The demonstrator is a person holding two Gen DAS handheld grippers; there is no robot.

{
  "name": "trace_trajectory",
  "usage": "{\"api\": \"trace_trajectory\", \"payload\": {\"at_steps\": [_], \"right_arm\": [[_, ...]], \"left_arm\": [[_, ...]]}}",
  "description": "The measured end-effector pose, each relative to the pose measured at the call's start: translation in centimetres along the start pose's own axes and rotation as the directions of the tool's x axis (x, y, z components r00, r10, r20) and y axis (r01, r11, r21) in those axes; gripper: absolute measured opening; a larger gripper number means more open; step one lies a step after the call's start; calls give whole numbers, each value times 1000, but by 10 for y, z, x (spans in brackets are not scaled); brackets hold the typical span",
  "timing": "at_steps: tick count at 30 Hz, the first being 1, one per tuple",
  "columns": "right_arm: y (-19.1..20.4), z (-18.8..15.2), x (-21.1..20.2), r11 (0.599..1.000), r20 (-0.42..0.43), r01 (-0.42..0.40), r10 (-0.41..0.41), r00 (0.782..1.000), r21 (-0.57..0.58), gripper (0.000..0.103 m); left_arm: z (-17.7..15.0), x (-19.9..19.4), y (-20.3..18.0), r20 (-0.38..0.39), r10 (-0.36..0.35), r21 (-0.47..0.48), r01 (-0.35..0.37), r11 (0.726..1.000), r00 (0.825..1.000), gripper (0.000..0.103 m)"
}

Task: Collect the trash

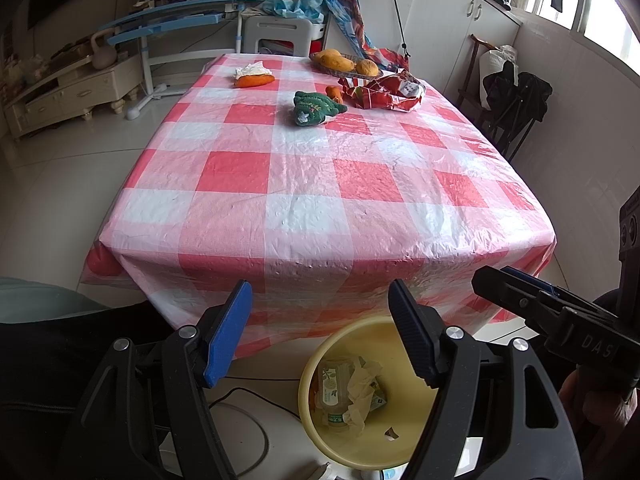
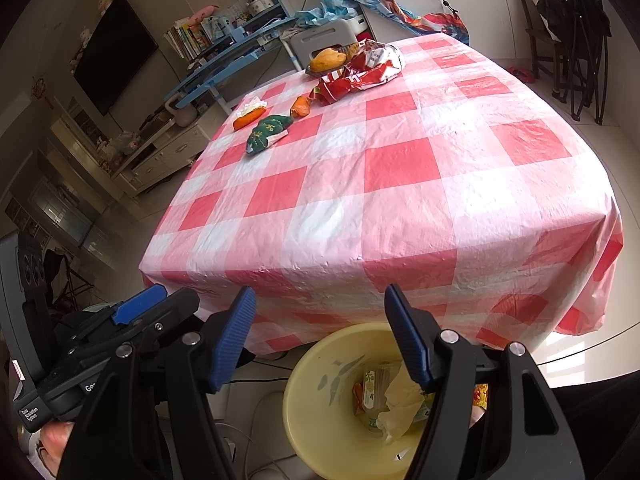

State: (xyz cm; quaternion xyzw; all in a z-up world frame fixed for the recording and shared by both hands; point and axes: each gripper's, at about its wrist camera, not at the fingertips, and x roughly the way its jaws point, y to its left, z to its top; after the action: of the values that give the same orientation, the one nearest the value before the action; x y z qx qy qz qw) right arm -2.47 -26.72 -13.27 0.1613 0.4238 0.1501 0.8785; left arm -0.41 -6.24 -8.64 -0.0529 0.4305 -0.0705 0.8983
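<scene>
A yellow bin (image 1: 320,432) stands on the floor in front of the table, with crumpled paper (image 1: 360,392) and a bottle inside; it also shows in the right wrist view (image 2: 320,408). My left gripper (image 1: 320,320) is open and empty above the bin's near edge. My right gripper (image 2: 320,328) is open and empty, also over the bin. On the far end of the table lie a crumpled red wrapper (image 1: 384,92), a green plush item (image 1: 316,109), a small orange piece (image 1: 334,94) and an orange item with white tissue (image 1: 253,76).
The table has a red-and-white checked cloth (image 1: 320,184). A basket of mangoes (image 1: 346,62) sits at the far edge. A dark chair (image 1: 508,108) stands to the right. A blue desk and a cabinet stand far left. Cables lie on the floor by the bin.
</scene>
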Motion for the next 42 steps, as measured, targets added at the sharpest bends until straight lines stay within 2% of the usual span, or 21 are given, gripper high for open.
{"api": "trace_trajectory", "payload": {"at_steps": [20, 24, 27, 32, 37, 42], "right_arm": [[0, -1, -1, 1000, 2, 0, 0, 1000, -1, 65], [-2, 3, -1, 1000, 2, -16, 16, 1000, 15, 65], [-7, 21, -2, 999, 12, -34, 33, 999, 42, 65], [-7, 70, -7, 999, 58, -47, 46, 997, 7, 66], [-6, 113, 3, 997, 73, -45, 49, 996, -55, 67], [-18, 146, 25, 998, 64, -32, 36, 997, -57, 68]], "left_arm": [[2, 0, 3, 5, -3, -14, 3, 1000, 1000, 68], [6, -3, 9, 9, -27, -54, 27, 998, 1000, 68], [13, -9, 23, 29, -52, -115, 55, 992, 998, 68], [31, -16, 39, 70, -69, -178, 81, 981, 995, 68], [49, -6, 41, 65, -69, -181, 80, 980, 996, 68], [79, 17, 37, 50, -66, -163, 73, 984, 997, 69]]}}
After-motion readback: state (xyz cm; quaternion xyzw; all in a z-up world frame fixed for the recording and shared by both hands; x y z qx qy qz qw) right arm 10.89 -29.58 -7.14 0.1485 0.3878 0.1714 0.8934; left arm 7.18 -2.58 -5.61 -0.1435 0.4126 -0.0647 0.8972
